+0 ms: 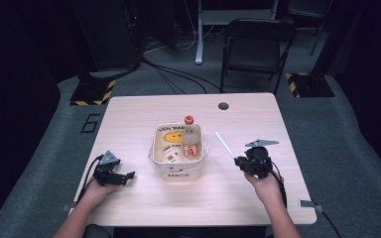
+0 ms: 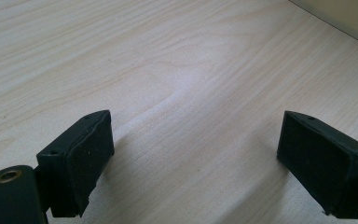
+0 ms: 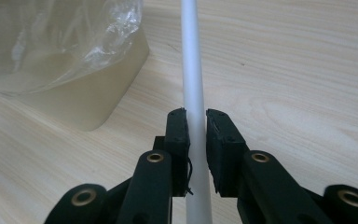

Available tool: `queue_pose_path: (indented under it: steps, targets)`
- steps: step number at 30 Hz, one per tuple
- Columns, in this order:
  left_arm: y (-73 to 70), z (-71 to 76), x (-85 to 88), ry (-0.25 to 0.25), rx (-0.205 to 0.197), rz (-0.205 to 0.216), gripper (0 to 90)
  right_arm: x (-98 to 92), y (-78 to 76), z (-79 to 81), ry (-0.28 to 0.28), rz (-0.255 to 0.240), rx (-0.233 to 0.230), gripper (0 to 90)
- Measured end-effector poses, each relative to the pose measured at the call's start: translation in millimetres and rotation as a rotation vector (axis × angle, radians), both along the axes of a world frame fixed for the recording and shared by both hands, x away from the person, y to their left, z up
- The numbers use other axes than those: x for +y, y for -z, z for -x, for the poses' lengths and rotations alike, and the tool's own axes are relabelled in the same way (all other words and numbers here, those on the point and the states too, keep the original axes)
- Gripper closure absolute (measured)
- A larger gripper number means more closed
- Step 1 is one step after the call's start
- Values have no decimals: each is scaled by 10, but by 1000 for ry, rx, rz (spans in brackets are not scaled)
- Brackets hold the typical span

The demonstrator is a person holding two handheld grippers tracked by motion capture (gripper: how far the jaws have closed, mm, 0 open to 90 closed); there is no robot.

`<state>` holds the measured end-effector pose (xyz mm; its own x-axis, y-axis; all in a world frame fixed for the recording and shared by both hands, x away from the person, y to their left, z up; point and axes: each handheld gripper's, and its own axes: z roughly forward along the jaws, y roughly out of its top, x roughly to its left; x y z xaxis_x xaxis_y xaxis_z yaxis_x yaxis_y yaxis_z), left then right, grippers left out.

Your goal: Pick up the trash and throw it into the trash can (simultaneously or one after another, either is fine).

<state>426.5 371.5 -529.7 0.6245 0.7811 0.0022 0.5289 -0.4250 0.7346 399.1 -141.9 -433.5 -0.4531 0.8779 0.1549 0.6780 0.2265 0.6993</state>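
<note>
1. Right gripper [image 1: 240, 161]: held above the right part of the table [image 1: 248, 114], well right of the tub, with the person's right hand [image 1: 267, 186] behind it.
2. Right fingers [image 3: 177, 135]: clamped narrowly on a white straw [image 3: 192, 70], one pad on each side of the tube.
3. White straw in the high view [image 1: 224, 144]: running up and to the left from the fingers, slanted, far end free and pointing toward the tub; clear of the table surface as far as visible.
4. White straw in the right gripper view: passing between the pads and continuing beyond the top edge; lower end extending below the pads.
5. Left gripper [image 1: 127, 176]: resting low at the left front of the table, held by the left hand [image 1: 95, 191], pointing toward the tub.
6. Left fingers [image 2: 81, 154]: spread wide, nothing between them, bare wood grain showing in the gap.
7. Cream plastic tub [image 1: 177, 173]: near the table centre, between the two grippers, printed with a yellow smiley face and lettering; lined with clear plastic film [image 3: 74, 32].
8. Small bottle with red cap [image 1: 190, 136]: inside the tub, against its right wall, cap toward the far rim.
9. Tub corner [image 3: 98, 93]: just left of the straw in the right gripper view, apart from it.
</note>
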Motion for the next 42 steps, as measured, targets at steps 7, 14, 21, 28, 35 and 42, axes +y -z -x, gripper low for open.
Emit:
queue_pose_path:
  steps: [7, 14, 21, 28, 35, 42]
  targets:
    - [0, 0, 0, 0, 0, 0, 105, -25, -187, 45, -45, 1, -4, 787]
    - [0, 1, 0, 0, 2, 1, 105, 0, -387, 120, -82, 10, -15, 787]
    - [1, 0, -1, -1, 1, 2, 105, 22, -515, 182, -112, 10, -25, 787]
    - [1, 1, -2, -2, 1, 2, 105, 45, -638, 275, -145, 20, -31, 787]
    - [0, 0, 0, 0, 0, 0, 105, 101, -718, 363, -186, 7, -35, 787]
    - [0, 0, 0, 0, -1, 0, 105, 224, -730, 383, -225, 15, -40, 786]
